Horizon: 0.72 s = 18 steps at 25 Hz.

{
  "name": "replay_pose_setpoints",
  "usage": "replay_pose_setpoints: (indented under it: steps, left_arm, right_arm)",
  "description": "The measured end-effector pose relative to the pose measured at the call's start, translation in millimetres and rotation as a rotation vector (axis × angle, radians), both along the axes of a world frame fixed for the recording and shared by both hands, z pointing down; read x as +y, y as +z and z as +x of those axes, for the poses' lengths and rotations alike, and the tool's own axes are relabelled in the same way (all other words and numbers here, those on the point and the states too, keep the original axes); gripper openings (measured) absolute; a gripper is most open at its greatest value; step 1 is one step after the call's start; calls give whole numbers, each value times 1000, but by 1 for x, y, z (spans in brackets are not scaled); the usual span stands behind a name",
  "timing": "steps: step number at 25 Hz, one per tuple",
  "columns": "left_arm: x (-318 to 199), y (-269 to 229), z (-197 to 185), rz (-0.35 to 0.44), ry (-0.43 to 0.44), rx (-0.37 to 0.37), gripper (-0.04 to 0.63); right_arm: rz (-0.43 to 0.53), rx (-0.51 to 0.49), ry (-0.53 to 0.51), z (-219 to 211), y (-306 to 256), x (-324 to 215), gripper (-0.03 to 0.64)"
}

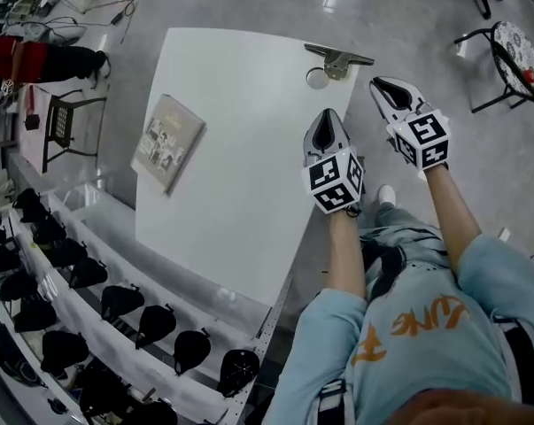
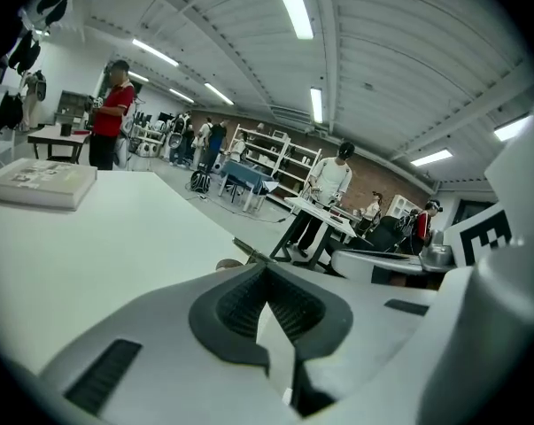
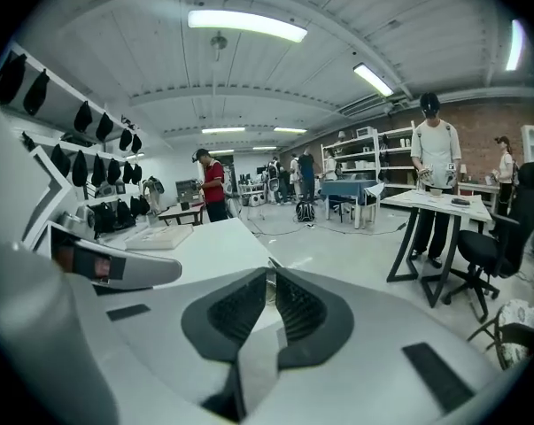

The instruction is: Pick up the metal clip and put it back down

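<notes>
The metal clip (image 1: 338, 59) lies at the far right corner of the white table (image 1: 240, 193), with a small round disc (image 1: 317, 79) beside it. My left gripper (image 1: 327, 115) is over the table just short of the clip, shut and holding nothing. In the left gripper view the left gripper (image 2: 267, 268) has its jaws meeting, and the clip (image 2: 245, 252) shows just past their tips. My right gripper (image 1: 381, 85) hangs off the table's right edge, beside the clip, also shut and empty. In the right gripper view the ribbed pads of the right gripper (image 3: 269, 277) are nearly touching.
A book (image 1: 167, 140) lies on the table's left part, also seen as the book (image 2: 41, 182) in the left gripper view. A rack of black grippers (image 1: 116, 301) runs along the lower left. A stool (image 1: 514, 56) stands far right. People stand at benches in the background.
</notes>
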<state>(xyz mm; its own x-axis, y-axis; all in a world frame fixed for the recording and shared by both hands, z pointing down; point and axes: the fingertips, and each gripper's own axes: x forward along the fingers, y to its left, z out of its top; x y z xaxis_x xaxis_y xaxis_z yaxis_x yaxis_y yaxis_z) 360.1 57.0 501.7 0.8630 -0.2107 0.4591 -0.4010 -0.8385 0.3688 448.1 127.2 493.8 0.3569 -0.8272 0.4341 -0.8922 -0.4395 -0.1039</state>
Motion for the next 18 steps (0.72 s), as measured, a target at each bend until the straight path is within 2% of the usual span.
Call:
replay_pose_setpoints:
  steps: [5, 7, 8, 18]
  left_arm:
    - [-18, 6, 7, -32, 0, 4, 9]
    - [-26, 7, 10, -38, -3, 6, 9]
    - [-29, 8, 11, -41, -4, 7, 9]
    - [-55, 14, 12, -61, -10, 16, 9]
  right_arm:
    - [-67, 49, -52, -2, 8, -25, 44]
    - [-96, 67, -81, -3, 11, -37, 132]
    - [-115, 78, -94, -2, 14, -42, 150]
    - [-306, 257, -168, 6, 42, -73, 173]
